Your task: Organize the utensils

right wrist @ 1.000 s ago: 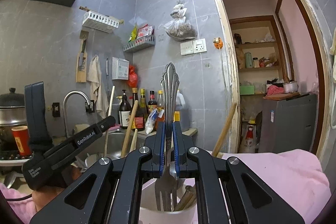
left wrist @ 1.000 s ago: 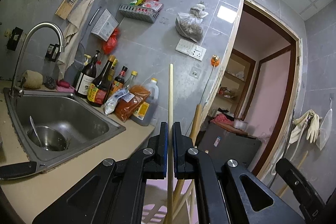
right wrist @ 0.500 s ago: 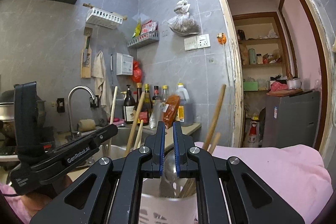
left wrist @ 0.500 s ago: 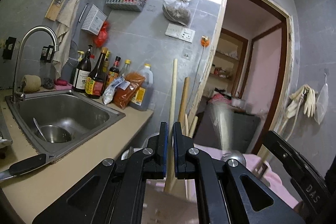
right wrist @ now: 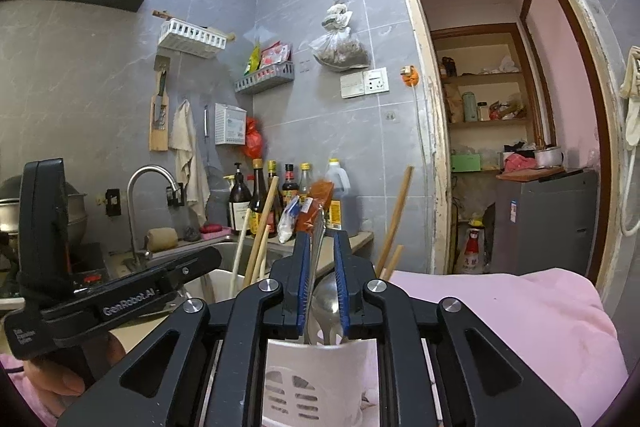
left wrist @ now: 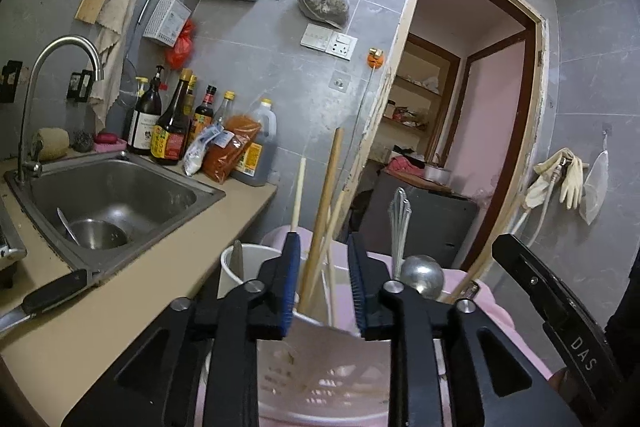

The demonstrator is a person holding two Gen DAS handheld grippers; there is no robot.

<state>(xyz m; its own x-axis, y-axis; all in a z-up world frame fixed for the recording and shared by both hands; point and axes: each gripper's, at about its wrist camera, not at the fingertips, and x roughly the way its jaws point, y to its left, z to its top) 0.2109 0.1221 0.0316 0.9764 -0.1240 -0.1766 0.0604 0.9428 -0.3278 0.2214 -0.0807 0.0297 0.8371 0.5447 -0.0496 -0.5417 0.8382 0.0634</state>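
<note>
- The left gripper (left wrist: 323, 281) is hanging over a white holder (left wrist: 256, 263) full of utensils. Its jaws have just been opening.
- Its blue pads (left wrist: 291, 279) are sitting apart now. Wooden chopsticks (left wrist: 320, 227) are standing in the gap, leaning in the holder. The thin pale one is close by the left pad, but I cannot tell if it is touching.
- A silver ladle (left wrist: 422, 277) is resting in the holder to the right, with a fancy metal handle (left wrist: 400, 223) sticking up beside it.
- The right gripper (right wrist: 321, 281) is pointing over the same white holder (right wrist: 316, 371), which is very near the camera. Its jaws have just been opening a little too.
- A metal handle (right wrist: 317, 247) is standing between its pads. The left pad looks like it is touching the handle, but the gap is spread a bit and I cannot tell if it is pinching.
- A shiny spoon bowl (right wrist: 326, 303) is showing low down between the pads, inside the holder.
- More wooden sticks (right wrist: 394, 219) are poking up to the right and left of the right gripper.
- A pink cloth (right wrist: 520, 323) is lying to the right of the holder.
- Far to the left, a steel sink (left wrist: 116, 195) is holding a small metal bowl (left wrist: 98, 233), with bottles (left wrist: 172, 131) standing behind it.
- A black-handled knife (left wrist: 52, 293) is lying on the tan counter (left wrist: 132, 311), near the sink's front corner.
</note>
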